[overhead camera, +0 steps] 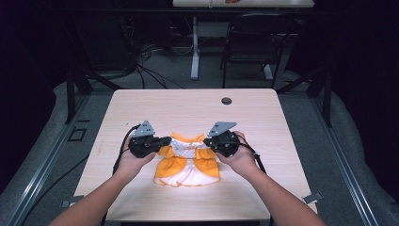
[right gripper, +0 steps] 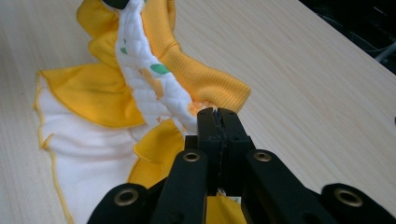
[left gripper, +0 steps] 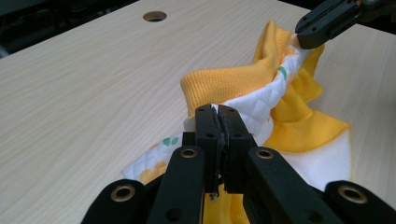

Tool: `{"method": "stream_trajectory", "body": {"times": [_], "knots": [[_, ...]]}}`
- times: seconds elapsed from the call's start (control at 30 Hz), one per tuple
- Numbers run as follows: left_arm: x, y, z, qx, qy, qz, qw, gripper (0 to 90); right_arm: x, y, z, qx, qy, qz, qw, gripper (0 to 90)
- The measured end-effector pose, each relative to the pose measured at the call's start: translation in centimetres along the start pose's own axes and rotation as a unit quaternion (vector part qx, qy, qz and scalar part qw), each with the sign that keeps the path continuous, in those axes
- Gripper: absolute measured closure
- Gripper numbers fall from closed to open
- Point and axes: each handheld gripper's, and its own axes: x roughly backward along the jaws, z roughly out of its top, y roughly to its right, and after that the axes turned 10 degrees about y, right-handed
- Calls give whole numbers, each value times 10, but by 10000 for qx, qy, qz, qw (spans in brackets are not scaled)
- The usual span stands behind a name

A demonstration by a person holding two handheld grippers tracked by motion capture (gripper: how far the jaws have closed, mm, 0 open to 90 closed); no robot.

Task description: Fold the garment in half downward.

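A person is leaning in from the bottom of the high view, a hand wrapped around each gripper. At the left of centre in that frame, the left gripper is pinching the left end of a small orange and white garment, which is lying near the middle of the pale wooden table, toward its near edge. In the left gripper view, the jaws are pressing together at the bottom centre of the frame, clamping the white quilted fabric just below the garment's orange ribbed collar, and the collar is arching up off the table toward the upper right, where the other gripper's black jaw tip is biting its far end. The garment's yellow ruffles and white skirt are spreading flat toward the bottom of the high view. At the right of centre there, the right gripper is gripping the opposite end of the collar; in the right gripper view its jaws are closing tight on the quilted edge beside the ribbed band. A round cable hole is sitting at the table's far side.
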Motion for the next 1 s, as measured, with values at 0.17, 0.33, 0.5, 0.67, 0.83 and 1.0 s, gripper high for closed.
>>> {"method": "stream_trajectory", "body": {"times": [0.17, 0.33, 0.5, 0.67, 0.83, 1.0], "knots": [[2, 3, -7, 90, -3, -106, 9999, 876, 2, -5, -7, -35, 29, 144, 9999, 890], [4, 7, -16, 167, -12, -203, 9997, 875, 2, -11, -16, -108, 27, 185, 9998, 889], [6, 13, -25, 218, -17, -323, 9992, 874, 3, -16, -27, -151, 36, 257, 9996, 886], [9, 18, -31, 265, -9, -405, 9988, 871, 5, -21, -34, -209, 45, 371, 9991, 870], [13, 22, -36, 310, -88, -453, 9985, 861, 10, -22, -37, -317, 85, 468, 9984, 838], [19, 25, -33, 277, -14, -436, 9987, 812, 16, -20, -35, -463, 278, 511, 9972, 810]]}}
